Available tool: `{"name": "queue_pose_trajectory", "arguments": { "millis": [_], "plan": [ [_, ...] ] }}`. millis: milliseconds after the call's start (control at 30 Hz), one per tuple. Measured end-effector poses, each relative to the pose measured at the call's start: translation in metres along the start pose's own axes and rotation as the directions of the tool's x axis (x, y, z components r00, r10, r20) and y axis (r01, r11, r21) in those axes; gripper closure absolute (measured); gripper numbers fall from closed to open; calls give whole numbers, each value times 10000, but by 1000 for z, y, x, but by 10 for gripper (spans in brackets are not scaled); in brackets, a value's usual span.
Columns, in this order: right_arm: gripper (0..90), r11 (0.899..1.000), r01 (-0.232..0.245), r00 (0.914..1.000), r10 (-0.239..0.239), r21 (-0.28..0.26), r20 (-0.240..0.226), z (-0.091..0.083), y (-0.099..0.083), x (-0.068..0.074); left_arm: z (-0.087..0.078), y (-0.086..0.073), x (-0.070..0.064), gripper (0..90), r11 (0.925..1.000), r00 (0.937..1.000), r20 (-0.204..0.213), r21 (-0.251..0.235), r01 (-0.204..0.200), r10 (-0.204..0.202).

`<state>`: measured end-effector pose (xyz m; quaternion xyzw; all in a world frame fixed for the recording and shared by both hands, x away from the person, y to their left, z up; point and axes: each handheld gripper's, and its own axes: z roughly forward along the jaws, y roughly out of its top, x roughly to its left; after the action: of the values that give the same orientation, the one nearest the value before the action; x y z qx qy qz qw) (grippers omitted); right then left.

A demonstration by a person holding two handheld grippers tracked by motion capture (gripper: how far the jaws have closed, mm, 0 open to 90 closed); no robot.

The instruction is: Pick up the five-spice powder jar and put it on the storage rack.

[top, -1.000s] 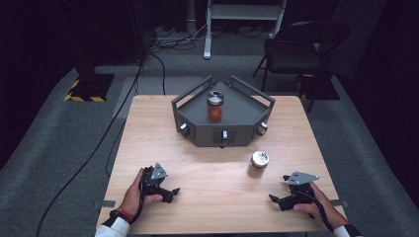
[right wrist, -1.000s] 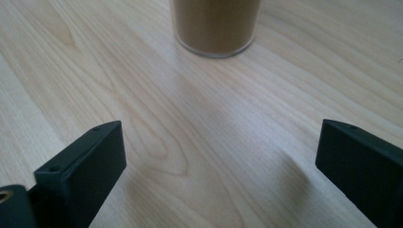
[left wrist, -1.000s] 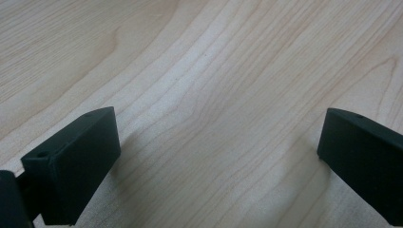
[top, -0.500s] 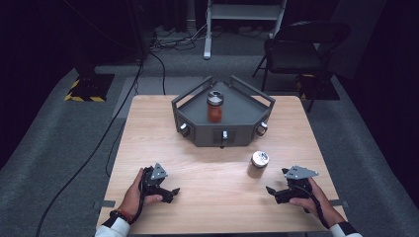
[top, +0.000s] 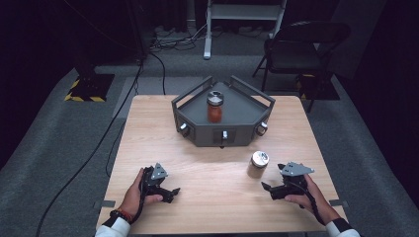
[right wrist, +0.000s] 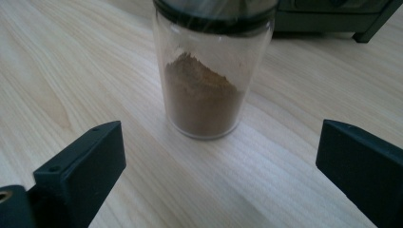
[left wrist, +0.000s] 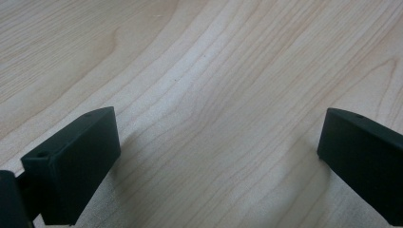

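Note:
A glass jar of brown powder with a metal lid stands upright on the wooden table, front right. My right gripper is open just short of it, with the jar ahead of the wide-apart jaws and not between them. A second jar with red-orange contents stands on the grey angular tray at the table's far middle. My left gripper rests open at the front left over bare wood, holding nothing.
The grey tray has raised rails and small knobs on its front wall. Behind the table stand a black folding chair and a white stand. Cables run over the grey floor at left.
My right gripper has moved left and forward toward the brown-powder jar. The left gripper has stayed where it was.

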<state>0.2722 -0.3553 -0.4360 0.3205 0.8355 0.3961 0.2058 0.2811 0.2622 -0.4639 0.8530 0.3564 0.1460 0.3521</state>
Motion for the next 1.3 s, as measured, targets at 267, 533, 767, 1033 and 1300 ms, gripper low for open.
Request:
{"name": "queue_pose_trajectory", "arguments": {
  "millis": [267,533,767,1033,1300],
  "plan": [
    [25,9999,-120,9999,119,-62,-79,11,7,0,0,0,0,2,10000,10000,0,6,6,-6],
    [27,9980,-549,9985,550,-317,32,25,12,1,0,0,0,2,10000,10000,-1,1,-3,3],
    [95,9843,-1576,9875,1563,-796,-226,42,7,-2,0,0,0,2,10000,10000,-1,1,-6,6],
    [276,9809,-1503,9886,1501,-1235,-107,49,4,3,0,0,0,2,10000,10000,-3,6,4,-4],
    [299,9836,-1176,9931,1170,-1365,-125,48,1,3,0,0,0,1,10000,10000,17,1,-12,12]
  ]
}}
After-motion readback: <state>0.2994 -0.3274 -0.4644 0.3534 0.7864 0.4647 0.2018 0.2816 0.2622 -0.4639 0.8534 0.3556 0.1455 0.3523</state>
